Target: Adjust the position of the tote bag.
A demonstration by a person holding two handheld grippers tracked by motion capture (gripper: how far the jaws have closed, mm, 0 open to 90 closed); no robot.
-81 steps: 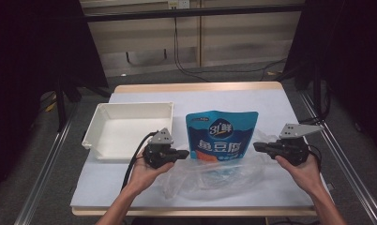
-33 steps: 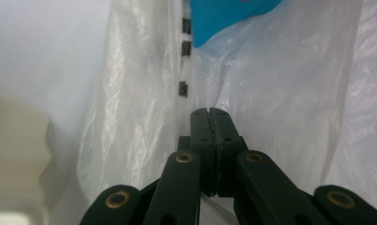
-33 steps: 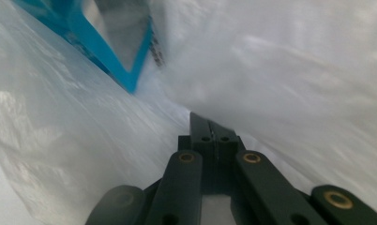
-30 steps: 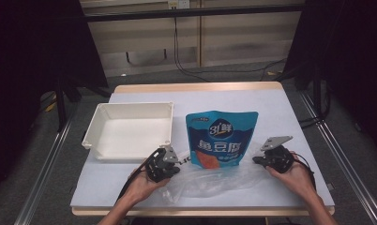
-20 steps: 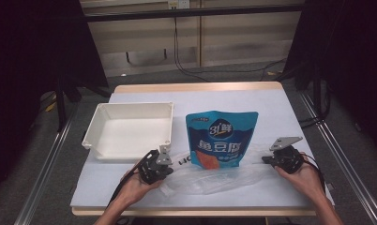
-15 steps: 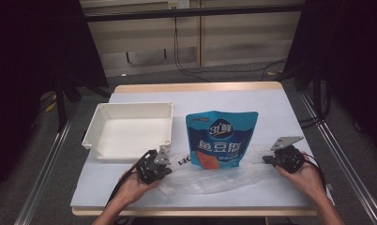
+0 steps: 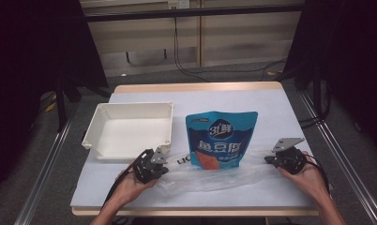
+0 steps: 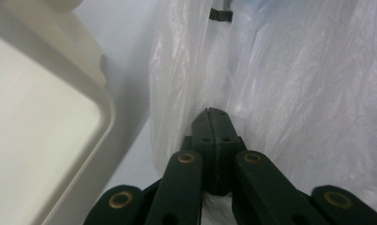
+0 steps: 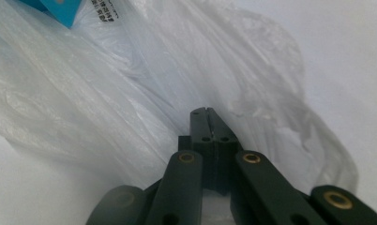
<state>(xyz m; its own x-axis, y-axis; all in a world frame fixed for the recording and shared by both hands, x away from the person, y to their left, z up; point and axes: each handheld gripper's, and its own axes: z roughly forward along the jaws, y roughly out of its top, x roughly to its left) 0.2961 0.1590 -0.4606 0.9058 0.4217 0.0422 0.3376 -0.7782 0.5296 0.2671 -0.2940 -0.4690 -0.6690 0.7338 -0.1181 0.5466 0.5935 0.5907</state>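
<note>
Tongs first: left tongs (image 7: 164,169) have jaws closed flat together on the left edge of the clear plastic bag (image 7: 214,174), and in the left gripper view the film bunches around the tips (image 8: 217,123); right tongs (image 7: 269,159) are likewise clamped, jaws pressed together on the bag's right end, film gathered at the tips in the right gripper view (image 9: 207,123). Largest item, the table (image 7: 280,117), is covered in a pale sheet. On its left part sits the white tray (image 7: 130,133), empty, with its near right corner just beside the left tongs. Next in size, the plastic bag lies crumpled and nearly flat across the near middle of the table, stretched between both tongs. Resting on the bag's far side is the blue snack pouch (image 7: 221,139); its lower edge overlaps the film, but whether any of it sits inside the bag cannot be told. Smallest: a black printed mark on the film near the left tongs (image 8: 221,14). Judged step: opening or spreading the bag to take the pouch. Risks: each grip may have caught both layers of film, so pulling apart would stretch the bag without opening its mouth; thin film could slip out or tear under tension; lifting could tip or shove the pouch; the left tongs could knock the tray corner.
</note>
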